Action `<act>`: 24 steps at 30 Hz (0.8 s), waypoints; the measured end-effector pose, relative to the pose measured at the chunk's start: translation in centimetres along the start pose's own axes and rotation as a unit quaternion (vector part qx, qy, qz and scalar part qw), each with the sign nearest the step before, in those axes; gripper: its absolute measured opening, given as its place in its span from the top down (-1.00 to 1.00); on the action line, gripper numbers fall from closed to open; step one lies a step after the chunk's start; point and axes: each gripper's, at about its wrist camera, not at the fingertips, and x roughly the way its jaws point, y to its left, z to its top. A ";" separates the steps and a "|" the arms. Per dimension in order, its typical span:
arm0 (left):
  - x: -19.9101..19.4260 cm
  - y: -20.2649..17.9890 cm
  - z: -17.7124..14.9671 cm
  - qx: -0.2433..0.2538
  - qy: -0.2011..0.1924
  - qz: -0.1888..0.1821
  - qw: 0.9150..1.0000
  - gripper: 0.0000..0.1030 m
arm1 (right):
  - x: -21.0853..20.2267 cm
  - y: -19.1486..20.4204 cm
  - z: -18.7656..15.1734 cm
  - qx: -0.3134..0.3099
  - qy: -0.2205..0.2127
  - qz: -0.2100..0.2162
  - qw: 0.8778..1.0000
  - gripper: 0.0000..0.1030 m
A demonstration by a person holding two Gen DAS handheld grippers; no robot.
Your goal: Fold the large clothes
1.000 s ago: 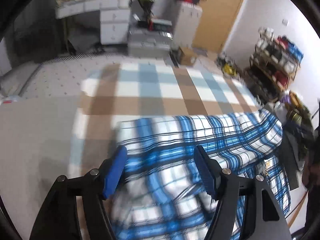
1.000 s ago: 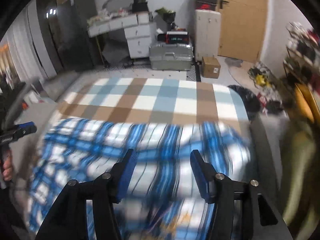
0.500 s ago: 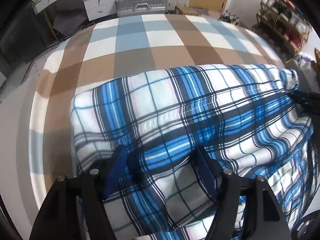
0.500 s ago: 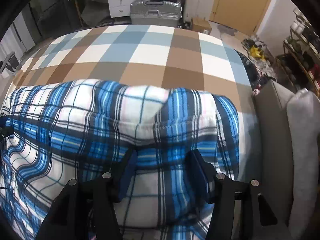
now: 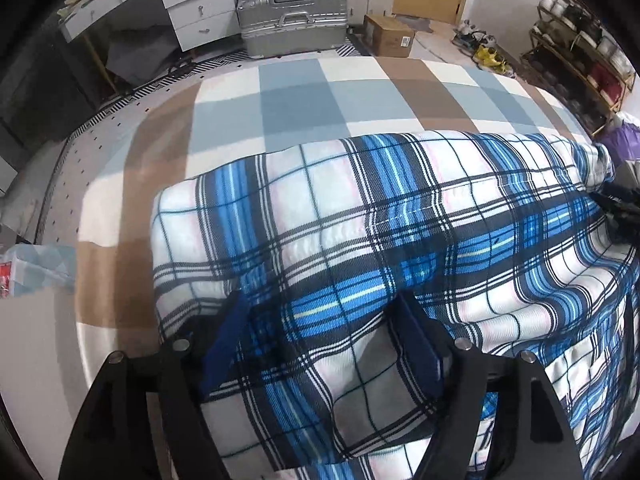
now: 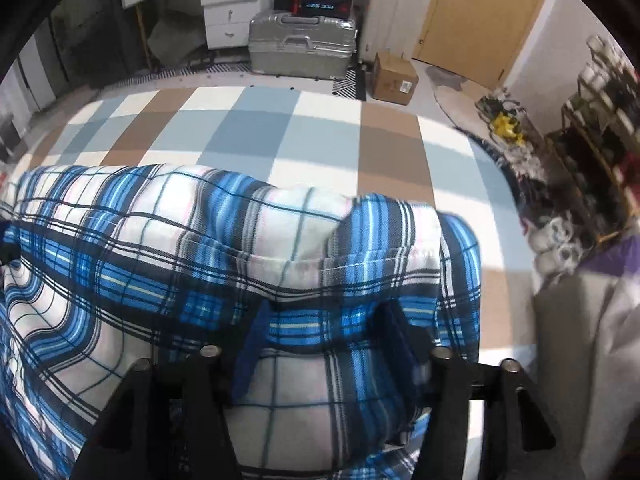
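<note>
Left tongs (image 5: pixel 320 320), their jaws just widening, straddle a raised fold of the blue plaid garment (image 5: pixel 400 216); right tongs (image 6: pixel 328 320), just narrowing, pinch its hemmed edge (cloth bunched between). It lies across the checked bedspread (image 5: pixel 296 96). Beyond stands a shut silver suitcase (image 5: pixel 292 24).

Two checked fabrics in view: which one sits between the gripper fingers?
The blue-white plaid garment; the brown, blue and white checked bedspread lies flat beneath it.

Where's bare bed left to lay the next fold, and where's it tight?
Free: the checked bedspread beyond the plaid cloth's far edge, up to the foot of the bed by the suitcase, plus a strip on its left. Crowded: the near half, under cloth, with left gripper and right gripper.
</note>
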 end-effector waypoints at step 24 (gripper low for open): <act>-2.6 -7.8 -8.9 0.015 -0.113 -0.029 0.993 -0.31 | -6.4 2.1 -1.6 -0.018 -0.069 -0.010 0.997 0.00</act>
